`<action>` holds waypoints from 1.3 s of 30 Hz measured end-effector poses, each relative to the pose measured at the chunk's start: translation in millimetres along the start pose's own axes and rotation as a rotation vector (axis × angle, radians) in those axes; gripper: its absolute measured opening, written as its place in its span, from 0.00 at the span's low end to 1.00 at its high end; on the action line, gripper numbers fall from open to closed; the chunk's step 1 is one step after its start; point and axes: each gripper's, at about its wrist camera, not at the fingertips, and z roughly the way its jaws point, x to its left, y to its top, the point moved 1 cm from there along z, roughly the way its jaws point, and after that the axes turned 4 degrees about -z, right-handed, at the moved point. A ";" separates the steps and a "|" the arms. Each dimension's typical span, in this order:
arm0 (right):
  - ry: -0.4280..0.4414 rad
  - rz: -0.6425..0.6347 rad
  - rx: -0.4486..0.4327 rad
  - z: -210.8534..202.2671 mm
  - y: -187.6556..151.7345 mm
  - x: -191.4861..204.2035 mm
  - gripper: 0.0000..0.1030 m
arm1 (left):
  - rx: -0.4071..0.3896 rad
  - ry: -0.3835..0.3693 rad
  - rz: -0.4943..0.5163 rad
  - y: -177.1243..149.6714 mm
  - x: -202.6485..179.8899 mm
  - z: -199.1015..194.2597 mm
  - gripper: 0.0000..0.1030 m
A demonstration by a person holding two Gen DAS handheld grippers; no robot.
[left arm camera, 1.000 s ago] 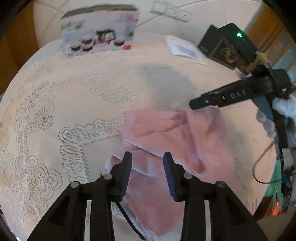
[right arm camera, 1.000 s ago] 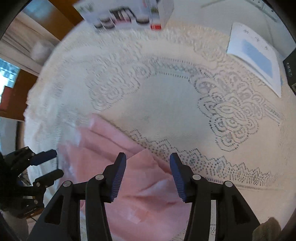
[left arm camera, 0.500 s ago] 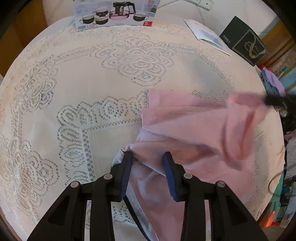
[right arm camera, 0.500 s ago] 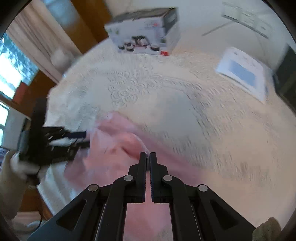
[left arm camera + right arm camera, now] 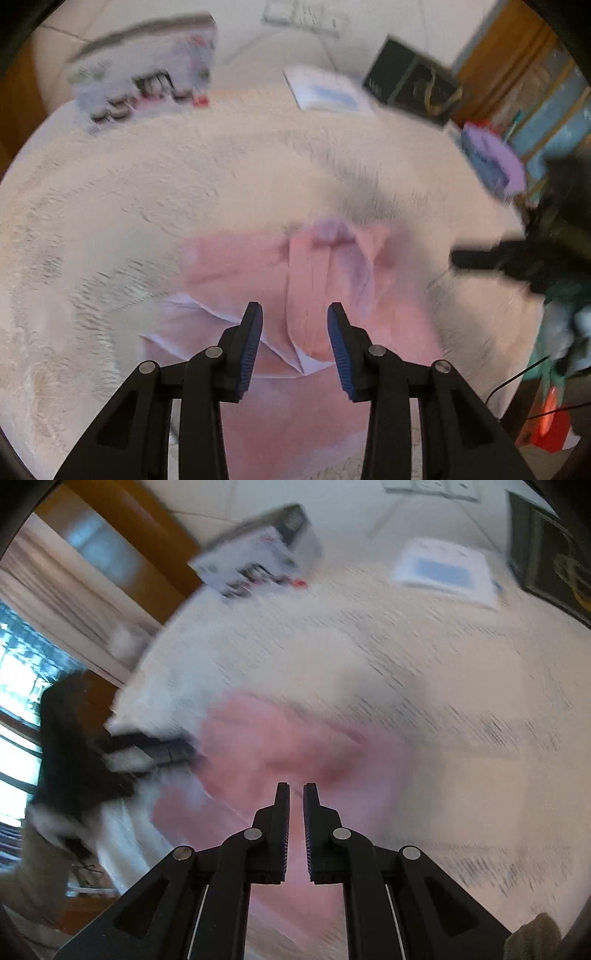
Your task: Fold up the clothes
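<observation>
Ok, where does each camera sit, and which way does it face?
Left wrist: on the left gripper, looking down its spread fingers at the pink garment on the lace tablecloth; the right gripper shows at right.
Right wrist: on the right gripper, looking down at the garment; its fingers are opening, nothing between them; left gripper at left.
Both share: garment, tablecloth, printed box.

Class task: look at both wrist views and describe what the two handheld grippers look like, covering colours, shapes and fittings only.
Both match. The left gripper and the right gripper each have two black angular fingers built from linked bars with triangular cut-outs, joined by round silver pins. The inner pads are ribbed and blue. No markings can be read in these blurred frames.
</observation>
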 end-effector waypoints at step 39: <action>-0.142 -0.473 0.221 91.4 48.9 18.1 0.03 | -0.012 0.049 -0.054 -5.2 -13.2 7.1 0.01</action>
